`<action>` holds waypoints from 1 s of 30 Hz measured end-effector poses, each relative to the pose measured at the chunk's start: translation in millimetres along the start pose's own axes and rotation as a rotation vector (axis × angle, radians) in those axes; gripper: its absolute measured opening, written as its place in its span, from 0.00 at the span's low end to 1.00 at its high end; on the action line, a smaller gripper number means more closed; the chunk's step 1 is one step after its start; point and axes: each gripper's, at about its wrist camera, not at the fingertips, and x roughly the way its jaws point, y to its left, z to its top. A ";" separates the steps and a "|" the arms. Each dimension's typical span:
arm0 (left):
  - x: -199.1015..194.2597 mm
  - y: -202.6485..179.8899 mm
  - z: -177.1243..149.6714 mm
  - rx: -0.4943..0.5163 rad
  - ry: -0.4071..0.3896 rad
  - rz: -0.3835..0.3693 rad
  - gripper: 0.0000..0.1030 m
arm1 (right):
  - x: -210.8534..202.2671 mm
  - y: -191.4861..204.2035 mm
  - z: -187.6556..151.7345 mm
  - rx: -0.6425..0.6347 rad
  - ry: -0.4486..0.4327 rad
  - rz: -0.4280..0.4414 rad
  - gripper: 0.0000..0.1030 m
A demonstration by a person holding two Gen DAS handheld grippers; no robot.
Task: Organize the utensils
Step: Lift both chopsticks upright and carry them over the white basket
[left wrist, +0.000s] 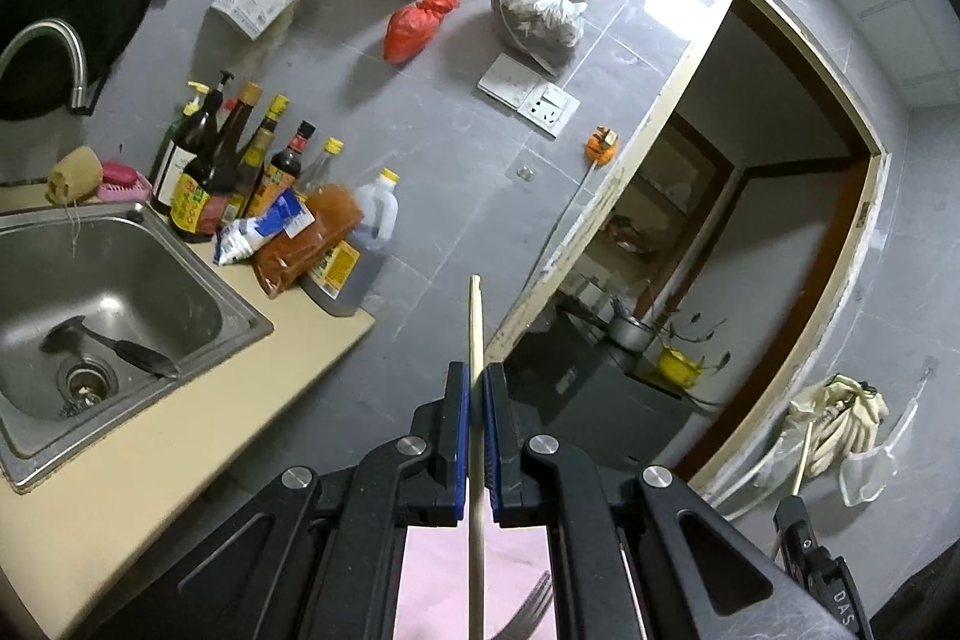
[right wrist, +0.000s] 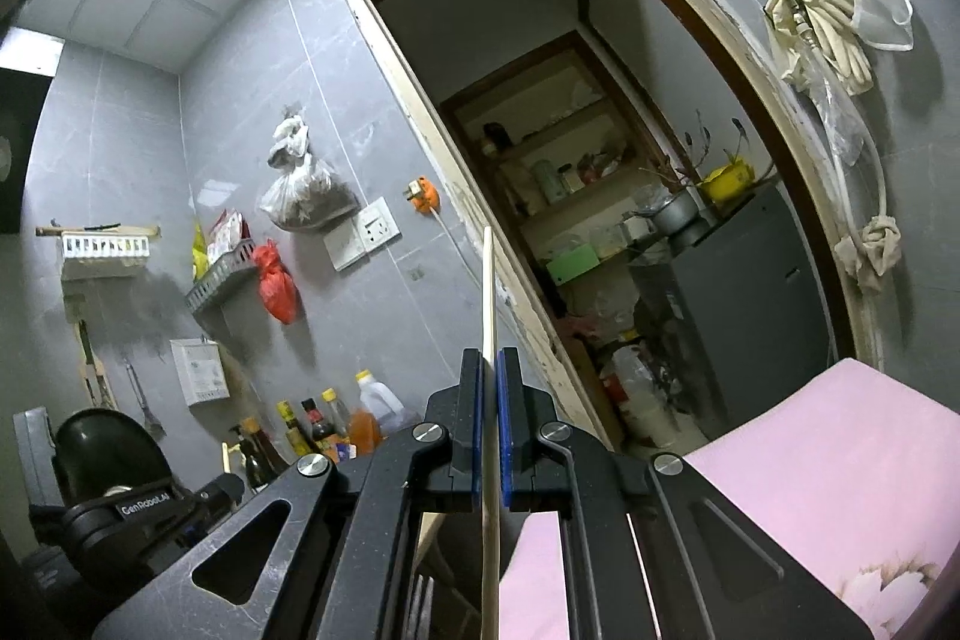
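A beige counter (left wrist: pixel 180 436) with a steel sink (left wrist: pixel 120 280) and sauce bottles (left wrist: pixel 240 172) meets a grey tiled wall (left wrist: pixel 420 100) beside an open doorway (right wrist: pixel 600 160). The left gripper (left wrist: pixel 477 382) is clamped on one chopstick (left wrist: pixel 476 316); the right gripper (right wrist: pixel 490 370) is clamped on another chopstick (right wrist: pixel 488 280). A fork (left wrist: pixel 531 607) lies on pink cloth (left wrist: pixel 432 580) below.

Blue pads are carried on the black left hand-held gripper (left wrist: pixel 477 376), and a pale wooden chopstick (left wrist: pixel 476 340) is clamped there. The right hand-held gripper (right wrist: pixel 492 361) is coloured alike. A pink mat (right wrist: pixel 852 460) and beige table (left wrist: pixel 198 436) are seen beside the steel-grey sink (left wrist: pixel 120 292).
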 end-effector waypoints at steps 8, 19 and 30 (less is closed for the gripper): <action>3.3 4.1 -17.9 0.026 -0.011 0.015 0.05 | -0.5 -0.4 -18.2 -0.056 -0.004 -0.011 0.04; 3.1 7.5 -27.1 0.030 -0.002 0.005 0.05 | 0.0 -12.9 -32.8 -0.034 0.015 -0.005 0.04; -0.3 -1.8 -35.4 0.105 -0.040 0.021 0.05 | -0.3 -17.6 -39.8 -0.037 0.013 0.012 0.04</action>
